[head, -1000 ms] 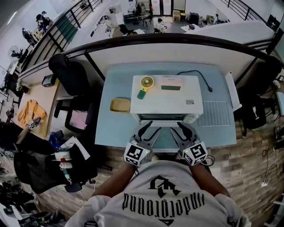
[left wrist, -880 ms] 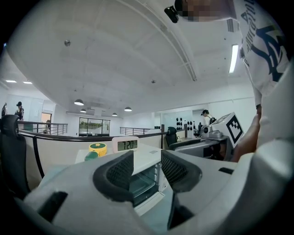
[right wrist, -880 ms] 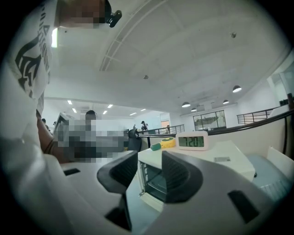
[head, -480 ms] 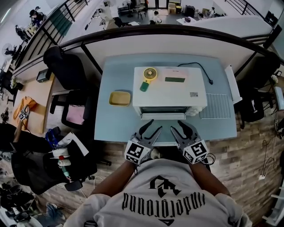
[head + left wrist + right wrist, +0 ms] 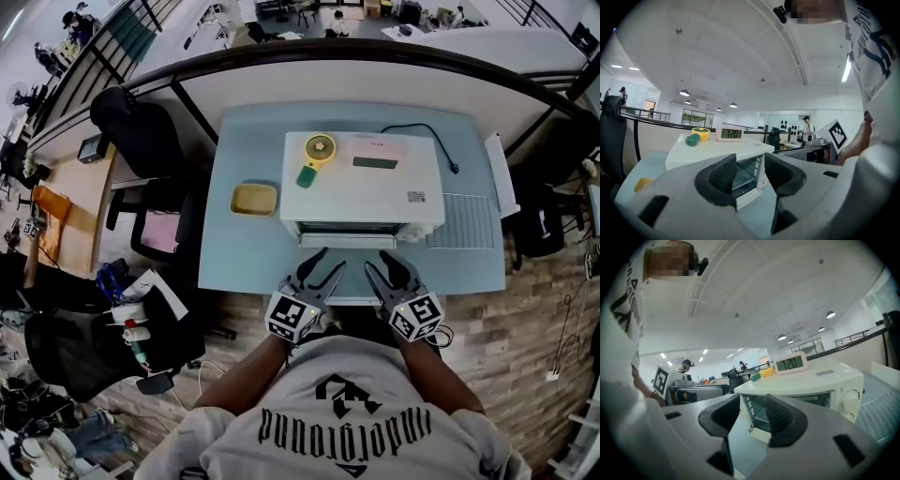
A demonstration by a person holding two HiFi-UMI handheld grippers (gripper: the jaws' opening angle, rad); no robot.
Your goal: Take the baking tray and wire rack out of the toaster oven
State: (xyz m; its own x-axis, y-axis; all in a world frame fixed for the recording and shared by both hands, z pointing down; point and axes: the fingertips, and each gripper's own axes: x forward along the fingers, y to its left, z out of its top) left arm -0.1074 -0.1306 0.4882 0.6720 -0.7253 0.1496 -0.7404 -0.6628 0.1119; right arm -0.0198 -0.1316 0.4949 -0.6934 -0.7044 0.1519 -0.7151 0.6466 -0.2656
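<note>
Toaster oven (image 5: pixel 361 187), white and boxy, sat on the pale blue table (image 5: pixel 239 258) directly ahead of both grippers, its glass front facing their tips. From where the left gripper looked, dim shelf lines showed behind the glass, though I could not tell tray from rack in there. The door looked shut.

Just short of that front, the left gripper (image 5: pixel 327 262) hung with its jaws spread apart and nothing between the pads, only the oven's near corner showing through the gap. Beside it, the right gripper (image 5: pixel 380 262) was held the same way, jaws wide and empty, the oven's window framed between them. Neither touched the oven.

On top of the oven, further beyond the jaws, stood a small digital clock (image 5: pixel 731 134), and next to it a yellow round gadget with a green handle (image 5: pixel 315 157). Ahead and to the left of the left gripper lay a little yellow dish (image 5: pixel 254 199) on the table. Ahead and to the right of the right gripper lay a pale gridded panel (image 5: pixel 459 221), flat beside the oven. A black cable (image 5: pixel 424 139) trailed off behind the oven's far corner.
</note>
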